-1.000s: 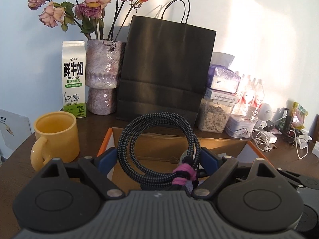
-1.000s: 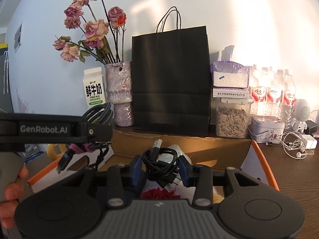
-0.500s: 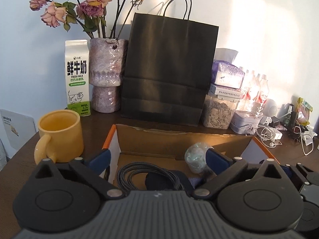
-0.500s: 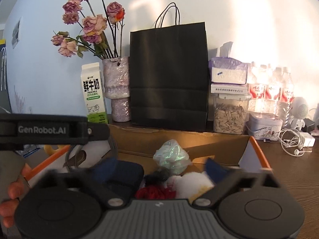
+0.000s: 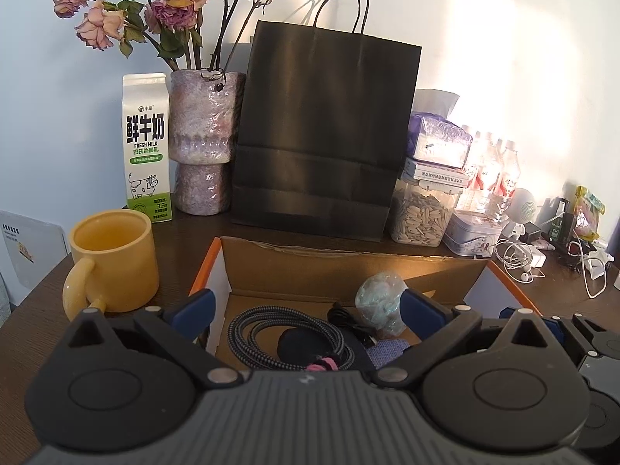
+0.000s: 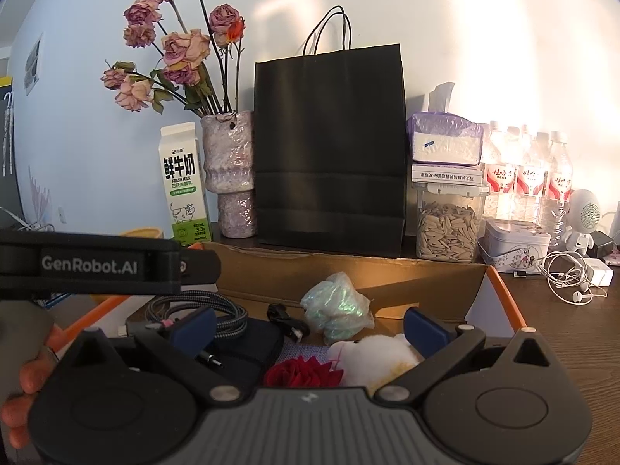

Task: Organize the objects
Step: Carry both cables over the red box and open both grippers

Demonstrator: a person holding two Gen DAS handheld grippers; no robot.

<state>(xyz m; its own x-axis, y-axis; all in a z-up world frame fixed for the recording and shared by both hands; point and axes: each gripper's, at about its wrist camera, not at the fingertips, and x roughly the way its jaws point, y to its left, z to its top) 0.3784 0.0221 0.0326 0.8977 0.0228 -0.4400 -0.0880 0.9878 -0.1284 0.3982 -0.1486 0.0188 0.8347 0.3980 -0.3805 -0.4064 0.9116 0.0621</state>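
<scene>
An open cardboard box [image 5: 348, 267] with orange edges sits in front of me; it also shows in the right wrist view [image 6: 387, 275]. Inside lie a coiled braided cable [image 5: 263, 329] with a pink tie, a thin black cable [image 5: 348, 321], a dark pouch [image 5: 306, 345], a crinkly plastic bundle [image 5: 381, 302] and, in the right wrist view, a white plush toy [image 6: 372, 356] and a red flower [image 6: 302, 374]. My left gripper [image 5: 306, 306] is open and empty above the box. My right gripper [image 6: 310, 323] is open and empty over the box.
A yellow mug [image 5: 116, 259] stands left of the box. Behind it are a milk carton [image 5: 146, 147], a vase of dried roses [image 5: 205, 143], a black paper bag [image 5: 321, 135], a seed jar [image 5: 422, 217], a tin [image 5: 471, 232], bottles and earphones [image 5: 519, 259].
Both grippers opened. The braided cable dropped from my left gripper into the box, and the black cable dropped from my right gripper into the box.
</scene>
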